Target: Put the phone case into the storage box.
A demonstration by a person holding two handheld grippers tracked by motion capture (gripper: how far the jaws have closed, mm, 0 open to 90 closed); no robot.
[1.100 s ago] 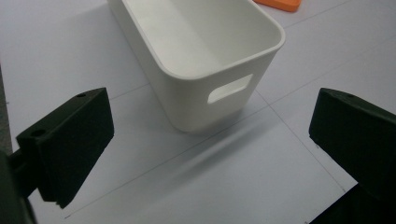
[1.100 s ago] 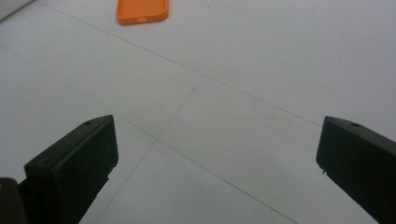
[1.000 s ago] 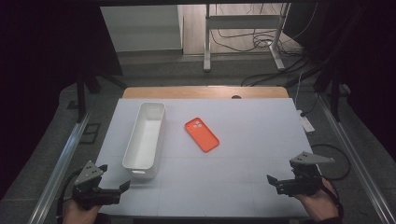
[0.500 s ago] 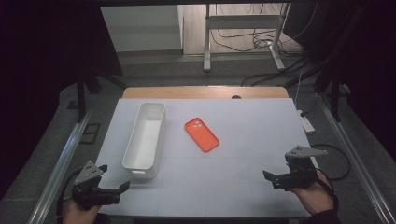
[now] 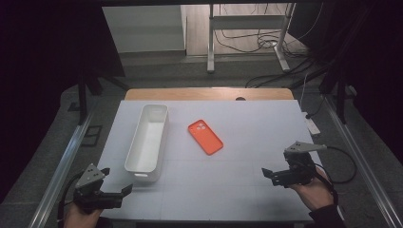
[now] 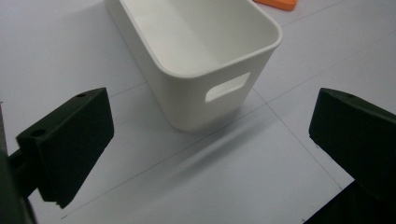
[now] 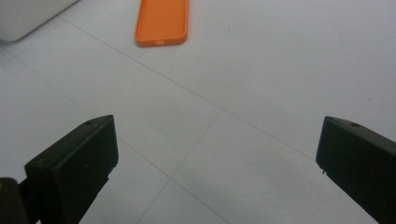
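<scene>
A person's right gripper [image 5: 267,173] hovers over the near right part of a white table [image 5: 256,123], its jaws spread wide and holding nothing, pointed toward an orange phone case [image 5: 205,137] that lies flat near the middle of the surface, well apart from the tool. In the right gripper view, bare tabletop runs between the black jaws, with the phone case [image 7: 162,22] at the top edge. The left gripper [image 5: 124,190], at the near left corner, is likewise wide open and empty; it sits near the short end of a long white bin [image 5: 148,137], and in the left gripper view the bin's [image 6: 201,60] handle slot faces the jaws without touching them. The bin stands left of the case, apart from it. Open table lies between the two tools and along the right side.
</scene>
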